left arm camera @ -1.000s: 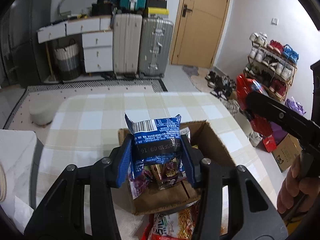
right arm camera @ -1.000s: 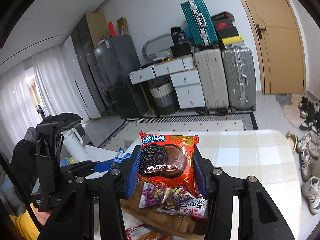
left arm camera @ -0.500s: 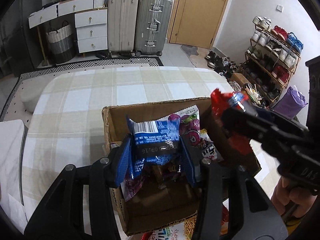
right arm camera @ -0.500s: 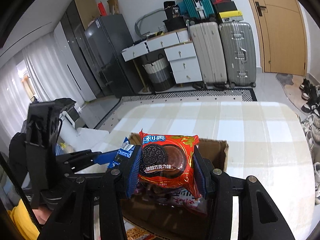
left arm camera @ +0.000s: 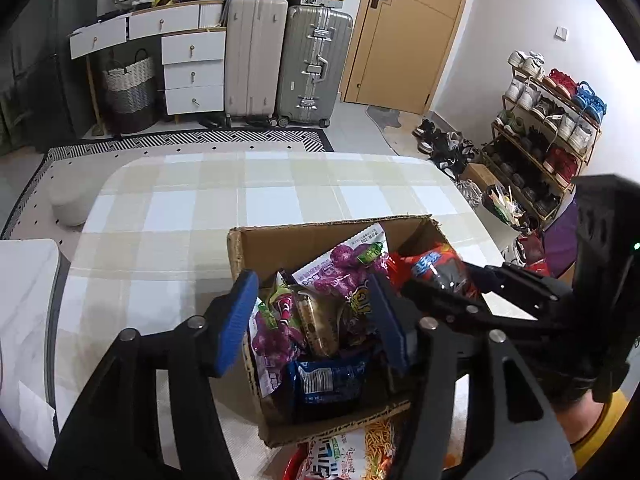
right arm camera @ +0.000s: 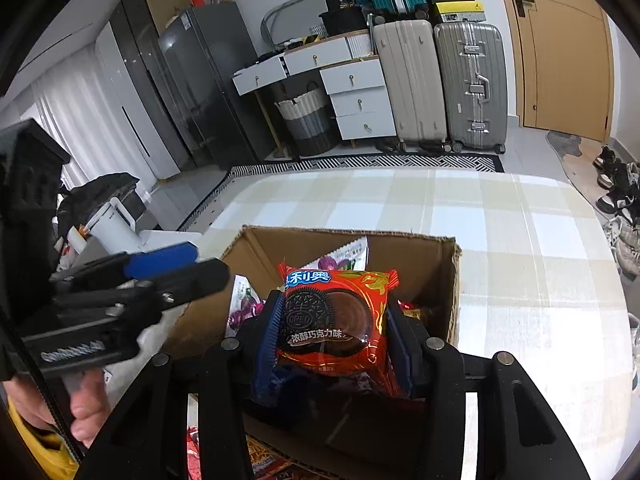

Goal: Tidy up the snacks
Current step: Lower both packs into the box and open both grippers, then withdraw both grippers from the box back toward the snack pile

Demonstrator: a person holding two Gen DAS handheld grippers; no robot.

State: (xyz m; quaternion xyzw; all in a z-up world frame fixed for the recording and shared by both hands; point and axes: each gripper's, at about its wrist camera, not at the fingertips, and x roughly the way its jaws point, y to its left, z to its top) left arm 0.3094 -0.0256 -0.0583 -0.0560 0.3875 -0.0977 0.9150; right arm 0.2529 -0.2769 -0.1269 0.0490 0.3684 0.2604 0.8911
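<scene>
A cardboard box (left arm camera: pixel 304 240) (right arm camera: pixel 344 242) sits on the checked table and holds several snack packs. My left gripper (left arm camera: pixel 312 320) is open and empty just above the box's near-left part. A blue Oreo pack (left arm camera: pixel 328 380) lies in the box below it, beside purple packs (left arm camera: pixel 340 272). My right gripper (right arm camera: pixel 332 340) is shut on a red Oreo pack (right arm camera: pixel 336 316) and holds it over the box opening. The red pack also shows in the left wrist view (left arm camera: pixel 436 268).
A noodle snack pack (left arm camera: pixel 352 452) lies on the table in front of the box. The checked tablecloth (left arm camera: pixel 240 200) stretches beyond the box. Suitcases (left arm camera: pixel 280 60), drawers and a shoe rack (left arm camera: pixel 552 120) stand past the table.
My left gripper has opened and let go of the blue Oreo pack, which now lies in the box. My right gripper has brought the red Oreo pack down over the box.
</scene>
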